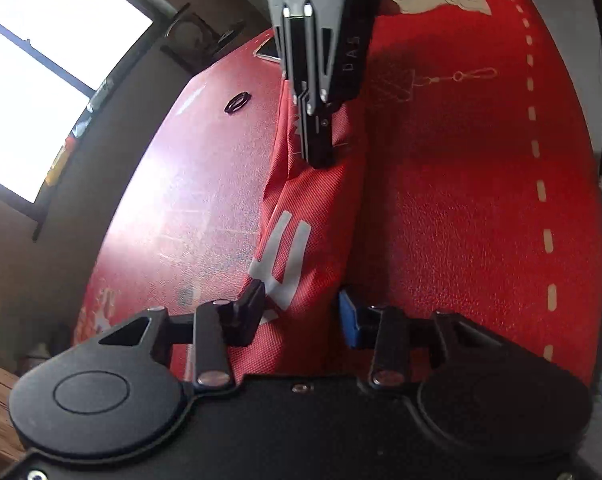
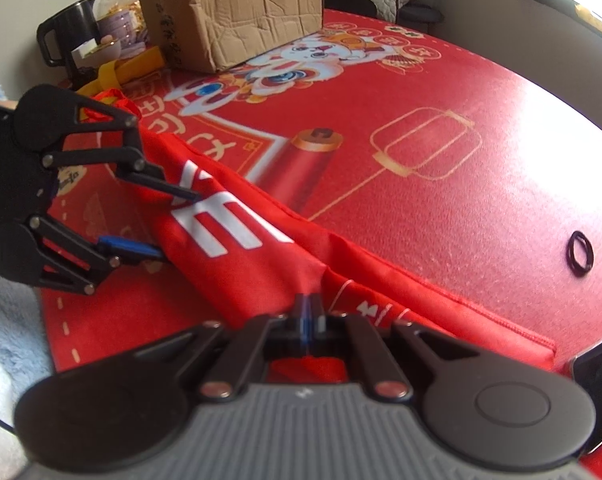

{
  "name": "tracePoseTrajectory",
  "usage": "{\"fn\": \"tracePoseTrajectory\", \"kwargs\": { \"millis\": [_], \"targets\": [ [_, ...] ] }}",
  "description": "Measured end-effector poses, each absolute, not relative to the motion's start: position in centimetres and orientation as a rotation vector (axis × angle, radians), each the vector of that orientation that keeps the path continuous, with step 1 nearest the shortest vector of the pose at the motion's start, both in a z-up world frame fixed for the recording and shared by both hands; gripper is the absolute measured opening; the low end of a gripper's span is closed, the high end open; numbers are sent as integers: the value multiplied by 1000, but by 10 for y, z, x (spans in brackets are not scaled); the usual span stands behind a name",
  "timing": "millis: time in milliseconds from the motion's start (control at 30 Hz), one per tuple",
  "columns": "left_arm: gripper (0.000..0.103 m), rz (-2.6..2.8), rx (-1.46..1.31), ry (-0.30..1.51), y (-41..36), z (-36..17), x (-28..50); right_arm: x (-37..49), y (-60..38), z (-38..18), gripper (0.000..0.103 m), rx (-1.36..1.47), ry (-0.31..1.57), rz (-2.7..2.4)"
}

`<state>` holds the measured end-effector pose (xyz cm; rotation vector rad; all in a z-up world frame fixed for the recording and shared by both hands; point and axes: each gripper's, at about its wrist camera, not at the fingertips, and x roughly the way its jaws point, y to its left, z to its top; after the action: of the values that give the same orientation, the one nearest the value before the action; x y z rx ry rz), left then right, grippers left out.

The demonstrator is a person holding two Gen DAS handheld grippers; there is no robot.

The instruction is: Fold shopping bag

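While both tools engage the fabric, the readings are as follows.

Shopping bag position: the red shopping bag lies gathered into a long, narrow band across the bench, which is covered by a red printed mat; white lettering shows on its upper face.

Left tool: the left tool has its fingers spread apart, one on each side of the band's end; the black finger touches the fabric edge, the blue-padded one sits just beside the other edge. Nothing is clamped.

Right tool: the right tool has its fingers pressed together on a pinch of the bag fabric, near the middle of the band.

Relative layout: in the left wrist view, the right tool comes down onto the band further along from the left tool; in the right wrist view, the left tool straddles the lettered end.

Other items: a black ring lies on the mat, well apart from the bag; a cardboard box and a black kettle stand at the far side.
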<state>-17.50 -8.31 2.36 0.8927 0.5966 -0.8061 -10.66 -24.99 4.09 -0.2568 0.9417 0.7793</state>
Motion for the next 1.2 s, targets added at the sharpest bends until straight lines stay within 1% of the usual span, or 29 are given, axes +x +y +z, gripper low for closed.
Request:
{"fn": "tracePoseTrajectory", "kwargs": {
  "millis": [100, 300, 367, 467, 500, 567, 600, 767, 933, 1000, 1067, 1100, 1133, 1167, 1200],
  "targets": [
    [40, -853, 687, 725, -67, 29, -146, -96, -260, 37, 1, -154, 969, 796],
    [42, -897, 352, 883, -39, 31, -107, -83, -281, 29, 1, 31, 990, 829],
    [42, -911, 194, 947, -25, 29, -89, -87, -282, 29, 1, 26, 953, 839],
    [43, -948, 20, 1019, -8, 23, -70, -113, -278, 37, 16, -129, 814, 871],
    [42, -952, -18, 1036, -5, 22, -65, -124, -276, 41, 29, -192, 777, 869],
    [42, -961, -32, 1042, -4, 22, -64, -145, -270, 48, 46, -328, 709, 857],
    [42, -962, -23, 1038, -5, 23, -65, -155, -266, 51, 47, -413, 684, 838],
    [43, -980, -6, 1023, -2, 24, -67, -209, -236, 46, 47, -937, 430, 805],
    [43, -1000, 2, 1014, 1, 24, -66, -220, -212, 11, 47, -1369, 335, 774],
    [43, -1006, 8, 1010, 0, 23, -64, -218, -211, -3, 48, -1497, 285, 744],
    [43, -1011, 8, 1008, 1, 23, -64, -217, -209, -11, 47, -1568, 246, 735],
    [43, -1013, 7, 1007, 1, 22, -63, -216, -209, -14, 45, -1596, 226, 732],
    [43, -1015, 9, 1006, 3, 23, -64, -214, -208, -18, 41, -1613, 227, 730],
    [43, -1017, 9, 1001, 4, 23, -63, -212, -206, -21, 22, -1617, 253, 730],
    [42, -1020, 9, 997, 5, 23, -63, -211, -205, -24, 20, -1624, 262, 725]
  ]
}}
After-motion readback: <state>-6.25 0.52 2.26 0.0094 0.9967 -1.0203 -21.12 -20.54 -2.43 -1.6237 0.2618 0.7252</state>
